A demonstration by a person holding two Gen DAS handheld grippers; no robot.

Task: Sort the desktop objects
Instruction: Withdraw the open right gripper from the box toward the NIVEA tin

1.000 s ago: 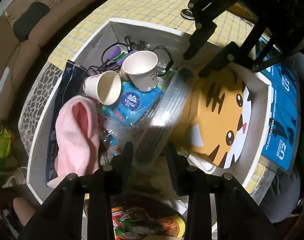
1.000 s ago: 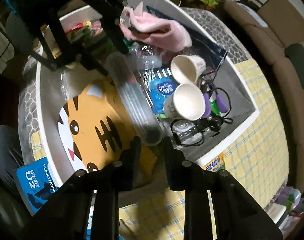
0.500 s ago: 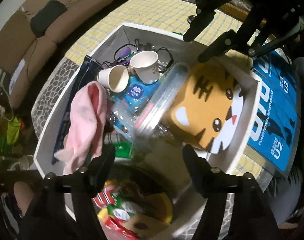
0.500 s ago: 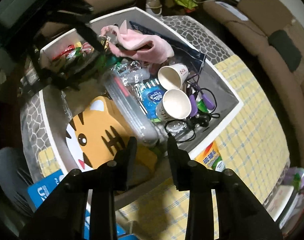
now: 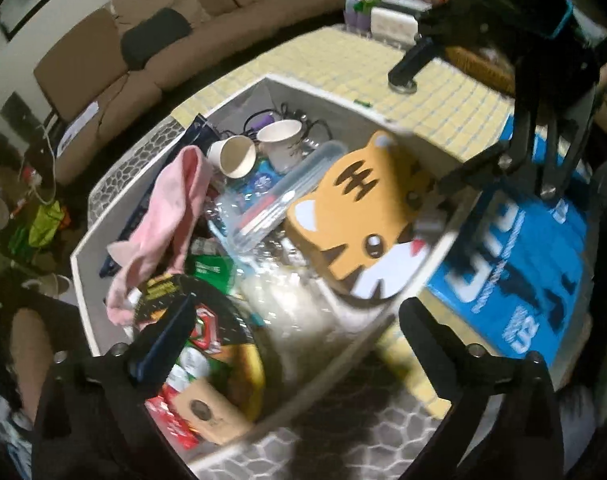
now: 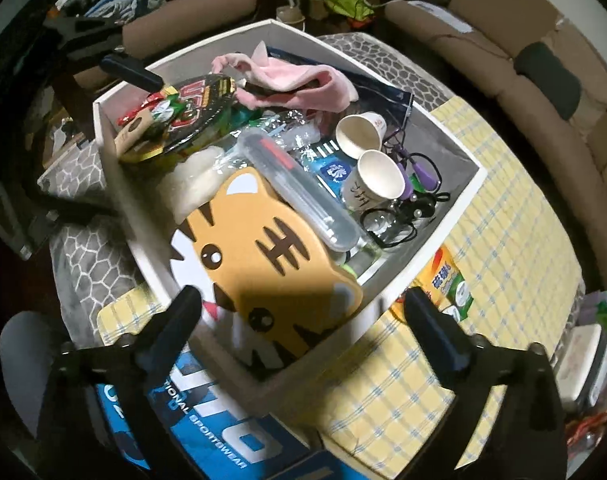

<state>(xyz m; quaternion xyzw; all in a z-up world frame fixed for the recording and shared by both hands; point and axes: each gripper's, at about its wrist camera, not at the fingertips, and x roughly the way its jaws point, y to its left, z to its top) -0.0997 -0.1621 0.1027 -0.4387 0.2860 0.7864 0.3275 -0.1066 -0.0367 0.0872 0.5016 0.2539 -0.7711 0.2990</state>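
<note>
A white storage box [image 5: 311, 89] [image 6: 469, 162] on the table is full of things: an orange tiger-face pad [image 5: 367, 216] [image 6: 263, 264], a clear plastic case [image 5: 279, 196] [image 6: 303, 196], two paper cups [image 5: 235, 156] [image 6: 367, 160], a pink cloth [image 5: 171, 208] [image 6: 291, 80], a blue tissue pack [image 6: 331, 168] and a snack bowl [image 5: 207, 352] [image 6: 191, 108]. My left gripper [image 5: 295, 312] is open and empty above the box's near corner. My right gripper [image 6: 303, 304] is open and empty above the opposite side. Neither touches anything.
A blue sportswear package [image 5: 519, 256] [image 6: 207, 420] lies beside the box on the yellow checked tablecloth [image 6: 503, 248]. A yellow-green packet [image 6: 449, 284] lies by the box wall. Black cables and purple items [image 6: 415, 176] fill one corner. A brown sofa [image 5: 143, 52] stands behind.
Both grippers opened, released the clear plastic case and pulled back upward from the box. The case now lies in the box against the tiger pad.
</note>
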